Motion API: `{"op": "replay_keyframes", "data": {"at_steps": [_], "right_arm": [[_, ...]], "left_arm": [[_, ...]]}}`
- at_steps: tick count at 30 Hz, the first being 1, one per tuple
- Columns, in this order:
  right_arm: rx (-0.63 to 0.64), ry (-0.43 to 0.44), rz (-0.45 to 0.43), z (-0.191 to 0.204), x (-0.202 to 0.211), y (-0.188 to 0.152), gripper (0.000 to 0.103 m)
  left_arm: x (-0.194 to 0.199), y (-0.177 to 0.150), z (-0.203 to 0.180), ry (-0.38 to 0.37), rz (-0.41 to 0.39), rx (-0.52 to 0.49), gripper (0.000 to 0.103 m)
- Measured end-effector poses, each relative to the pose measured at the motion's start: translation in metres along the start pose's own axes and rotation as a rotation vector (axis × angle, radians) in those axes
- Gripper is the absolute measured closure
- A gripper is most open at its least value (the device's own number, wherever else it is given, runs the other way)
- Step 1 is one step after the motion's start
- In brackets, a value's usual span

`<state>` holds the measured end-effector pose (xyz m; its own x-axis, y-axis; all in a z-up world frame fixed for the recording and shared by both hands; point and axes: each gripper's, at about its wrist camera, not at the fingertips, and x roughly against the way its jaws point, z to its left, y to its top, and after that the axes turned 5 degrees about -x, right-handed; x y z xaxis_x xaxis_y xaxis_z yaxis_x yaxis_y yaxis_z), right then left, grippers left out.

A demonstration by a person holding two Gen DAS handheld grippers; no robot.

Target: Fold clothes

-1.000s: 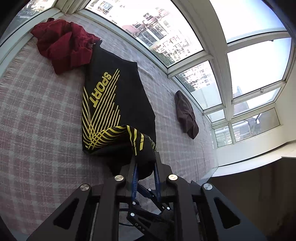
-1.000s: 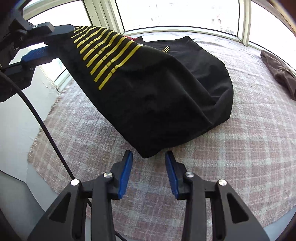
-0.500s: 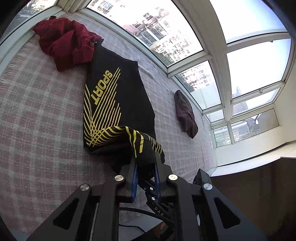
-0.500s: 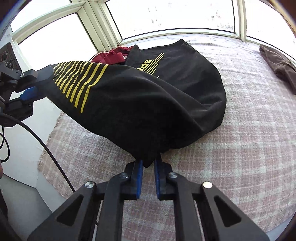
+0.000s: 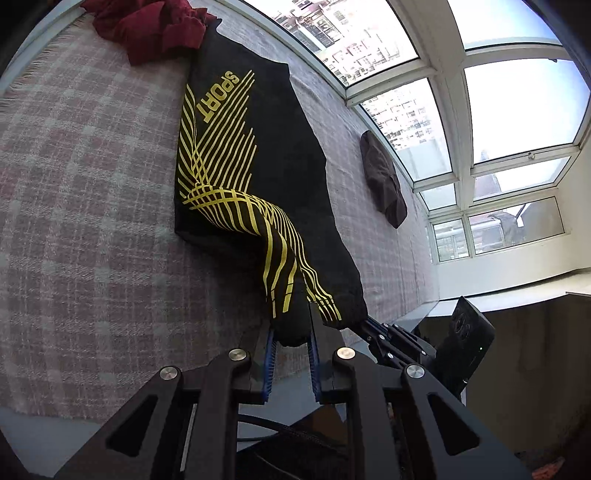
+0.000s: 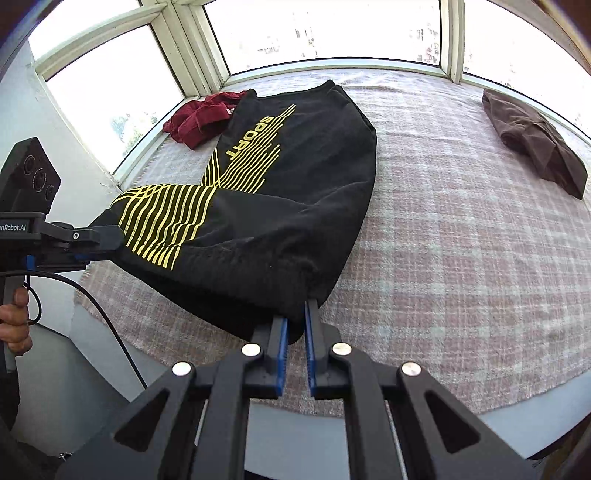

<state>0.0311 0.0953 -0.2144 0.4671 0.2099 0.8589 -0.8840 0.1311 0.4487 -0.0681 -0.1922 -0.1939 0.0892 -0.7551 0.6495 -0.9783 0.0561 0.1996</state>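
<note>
Now both tools (image 5: 291, 334) (image 6: 293, 325) pinch the soft black yellow-striped garment (image 6: 295, 192) over nubby plaid blanket (image 6: 461, 258).

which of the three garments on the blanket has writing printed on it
The black garment, held by both grippers: yellow stripes and the word SPORT. The red garment and brown garment show none.

The left gripper (image 5: 291, 332) was clamped on a bunched corner of the black shirt (image 5: 280, 147), its blue pads (image 5: 269, 362) pressing the cloth. From there the shirt twisted up and away, yellow stripes winding over the fold, then lay flat on the plaid blanket (image 5: 74, 184) with "SPORT" showing. A red garment (image 5: 147, 26) lay crumpled at the shirt's far end, touching it. A brown garment (image 5: 384, 181) lay apart near the windows (image 5: 517, 110). The right gripper (image 5: 373, 332) met the shirt's near edge.
</note>
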Motion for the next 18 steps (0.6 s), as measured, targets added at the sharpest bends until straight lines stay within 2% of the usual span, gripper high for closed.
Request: {"op": "replay_keyframes", "data": {"at_steps": [4, 6, 11, 12, 15, 16, 18], "right_arm": [[0.022, -0.054, 0.054, -0.011, -0.022, -0.013, 0.095], [0.041, -0.074, 0.066, -0.014, -0.027, -0.018, 0.095], [0.082, -0.106, 0.058, -0.010, -0.028, -0.025, 0.094], [0.099, -0.119, 0.052, -0.008, -0.029, -0.025, 0.093], [0.147, -0.175, 0.028, -0.002, -0.035, -0.025, 0.079], [0.130, -0.154, 0.030, -0.007, -0.035, -0.024, 0.070], [0.097, -0.110, 0.034, -0.016, -0.035, -0.021, 0.070]], "left_arm": [[-0.024, -0.022, 0.014, 0.035, 0.077, 0.016, 0.088], [-0.031, -0.028, 0.020, 0.071, 0.094, 0.010, 0.088], [-0.036, -0.039, 0.031, 0.082, 0.106, 0.048, 0.088], [-0.035, -0.040, 0.031, 0.084, 0.103, 0.046, 0.088], [-0.032, -0.038, 0.029, 0.089, 0.096, 0.048, 0.088], [-0.031, -0.038, 0.030, 0.091, 0.095, 0.048, 0.088], [-0.029, -0.038, 0.031, 0.085, 0.091, 0.058, 0.088]]}}
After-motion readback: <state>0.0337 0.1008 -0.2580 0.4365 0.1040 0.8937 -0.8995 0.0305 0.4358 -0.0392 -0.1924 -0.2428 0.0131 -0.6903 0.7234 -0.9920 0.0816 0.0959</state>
